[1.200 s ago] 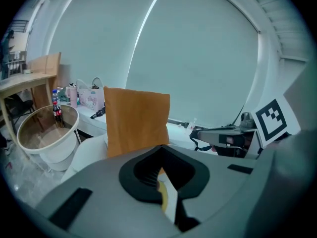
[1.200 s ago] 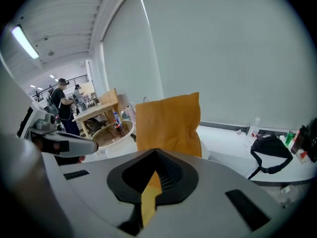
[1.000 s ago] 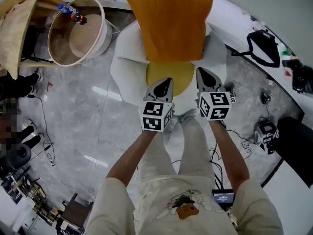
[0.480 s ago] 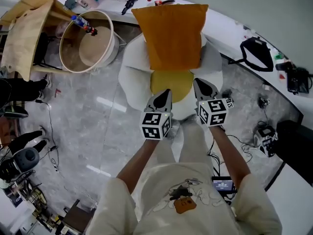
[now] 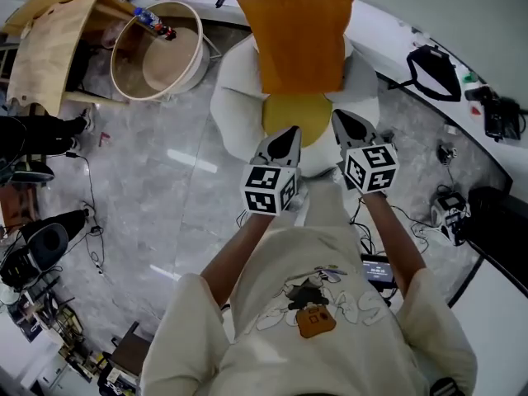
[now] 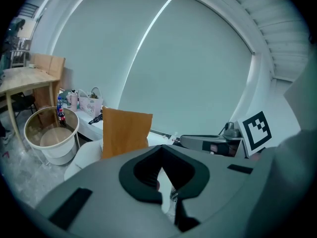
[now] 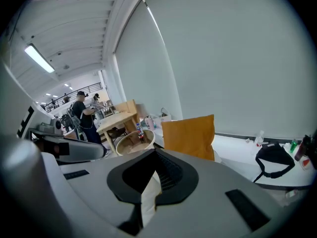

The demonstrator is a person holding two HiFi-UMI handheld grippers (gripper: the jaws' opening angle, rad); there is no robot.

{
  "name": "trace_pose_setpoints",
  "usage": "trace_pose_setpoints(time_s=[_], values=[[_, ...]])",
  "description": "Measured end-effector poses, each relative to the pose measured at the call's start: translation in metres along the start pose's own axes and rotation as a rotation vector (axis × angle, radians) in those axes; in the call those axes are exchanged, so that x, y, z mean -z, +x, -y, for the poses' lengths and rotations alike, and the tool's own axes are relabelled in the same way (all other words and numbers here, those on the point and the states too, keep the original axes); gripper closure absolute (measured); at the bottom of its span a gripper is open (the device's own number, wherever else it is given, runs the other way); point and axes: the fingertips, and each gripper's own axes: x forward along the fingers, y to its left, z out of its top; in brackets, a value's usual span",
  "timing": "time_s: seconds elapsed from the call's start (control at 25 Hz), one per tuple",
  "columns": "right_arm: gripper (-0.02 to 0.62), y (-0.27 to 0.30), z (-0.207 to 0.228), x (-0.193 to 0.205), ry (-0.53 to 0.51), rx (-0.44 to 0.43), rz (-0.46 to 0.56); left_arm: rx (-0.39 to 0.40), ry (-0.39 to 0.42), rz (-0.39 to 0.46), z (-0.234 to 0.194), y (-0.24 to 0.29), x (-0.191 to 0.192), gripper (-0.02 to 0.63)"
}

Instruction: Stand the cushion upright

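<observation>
The orange cushion (image 5: pixel 299 44) stands upright at the back of a white petal-shaped seat (image 5: pixel 235 110) with a yellow centre (image 5: pixel 297 120). It also shows in the left gripper view (image 6: pixel 126 130) and the right gripper view (image 7: pixel 190 135). My left gripper (image 5: pixel 288 135) and right gripper (image 5: pixel 341 120) hover side by side over the seat's near edge, short of the cushion and apart from it. Both are shut with nothing between the jaws; each camera shows its own jaws closed, left gripper (image 6: pixel 161 168) and right gripper (image 7: pixel 152 176).
A round white tub (image 5: pixel 161 52) with a bottle on its rim stands left of the seat, beside a wooden table (image 5: pixel 49 31). A curved white counter (image 5: pixel 388 27) behind holds a black bag (image 5: pixel 433 68). Cables and a device (image 5: pixel 450 221) lie on the floor at right. A person (image 7: pixel 81 115) stands far off.
Both shut grippers have risen and drawn back a little from the seat. The cushion has stayed upright in its place.
</observation>
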Motion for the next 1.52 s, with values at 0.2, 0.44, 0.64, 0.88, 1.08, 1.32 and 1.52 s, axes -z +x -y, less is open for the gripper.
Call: trace_pose_setpoints(time_s=[0.2, 0.44, 0.64, 0.88, 1.08, 1.32, 1.52], values=[[0.574, -0.014, -0.027, -0.01, -0.014, -0.012, 0.012, 0.021, 0.0, 0.029, -0.003, -0.024, -0.019, 0.601], [0.574, -0.018, -0.056, -0.02, -0.022, 0.0, 0.041, 0.098, 0.008, 0.023, -0.001, -0.053, -0.023, 0.601], [0.574, -0.026, -0.076, -0.023, -0.023, 0.006, 0.056, 0.142, -0.015, 0.004, 0.0, -0.073, -0.01, 0.601], [0.574, -0.044, -0.085, -0.03, -0.022, 0.023, 0.08, 0.216, 0.006, -0.001, 0.013, -0.086, -0.015, 0.601], [0.574, -0.059, -0.095, -0.03, -0.032, 0.024, 0.085, 0.21, 0.035, 0.046, 0.01, -0.1, -0.035, 0.601], [0.574, -0.077, -0.113, -0.028, -0.028, -0.001, 0.084, 0.201, 0.108, 0.058, 0.026, -0.106, -0.034, 0.601], [0.574, -0.078, -0.128, -0.039, -0.042, -0.014, 0.11, 0.198, 0.109, 0.075, 0.024, -0.102, -0.041, 0.601]])
